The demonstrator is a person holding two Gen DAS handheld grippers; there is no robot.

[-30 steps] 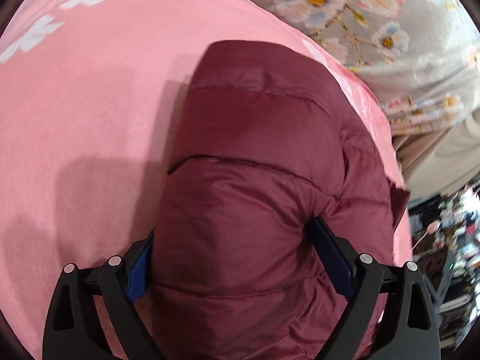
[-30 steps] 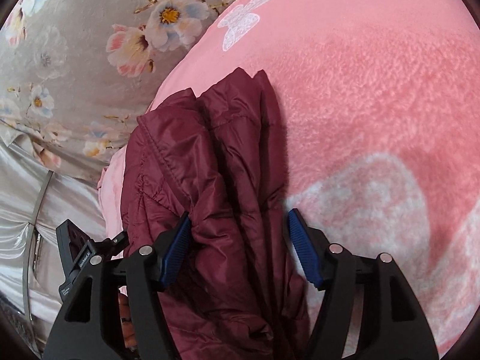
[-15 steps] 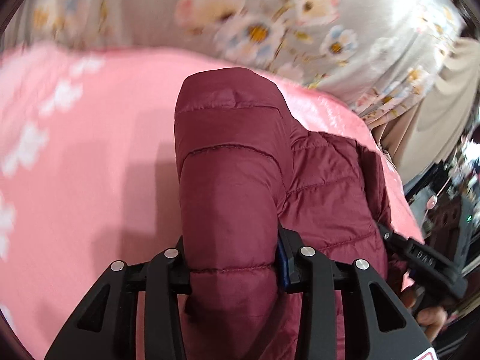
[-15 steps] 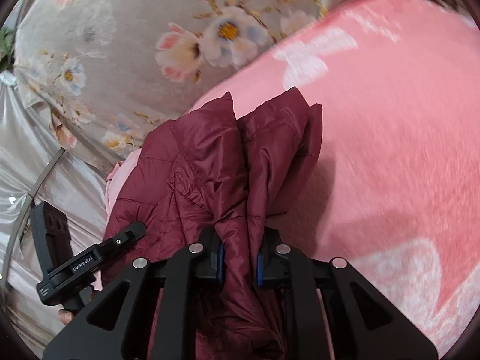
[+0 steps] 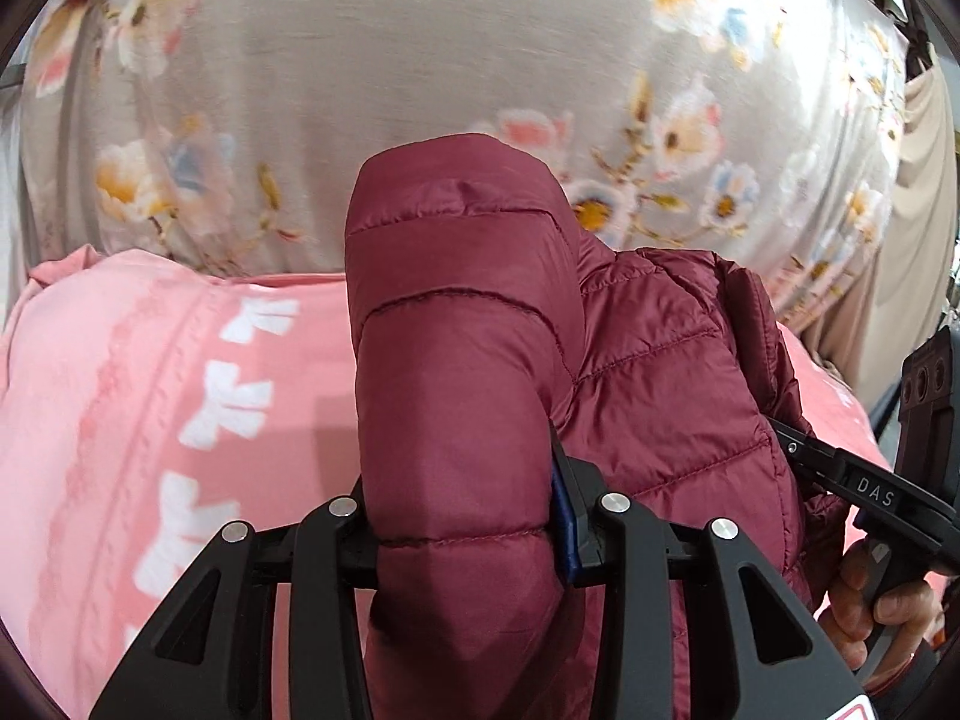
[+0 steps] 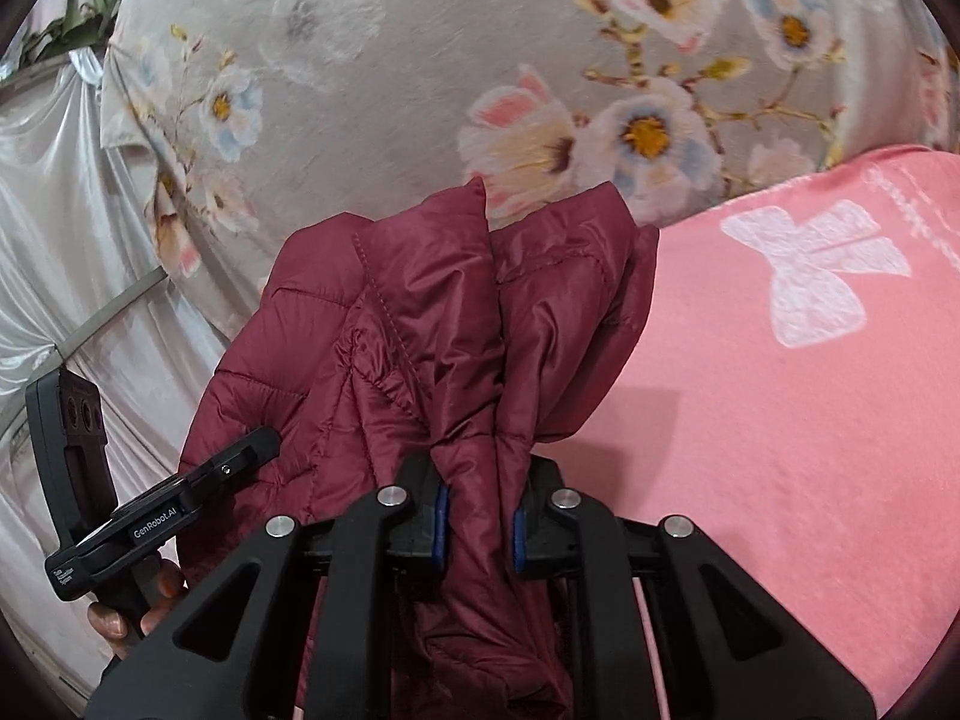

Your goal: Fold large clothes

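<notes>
Jacket: maroon quilted jacket [image 5: 468, 360], bunched and lifted above the pink blanket [image 5: 150, 420], held at 2 places.
Left gripper [image 5: 462, 516]: jaws clenched on a thick padded fold of the jacket.
Right gripper [image 6: 477, 516]: jaws clenched on a gathered pinch of the jacket's fabric.
Blanket: pink with white butterfly motifs, spread beneath.
Background: grey floral cloth [image 6: 480, 60] behind the jacket.
Containers: 0 visible.

Probably bedroom: pink blanket [image 5: 150, 420], floral bedding [image 6: 420, 60].
</notes>
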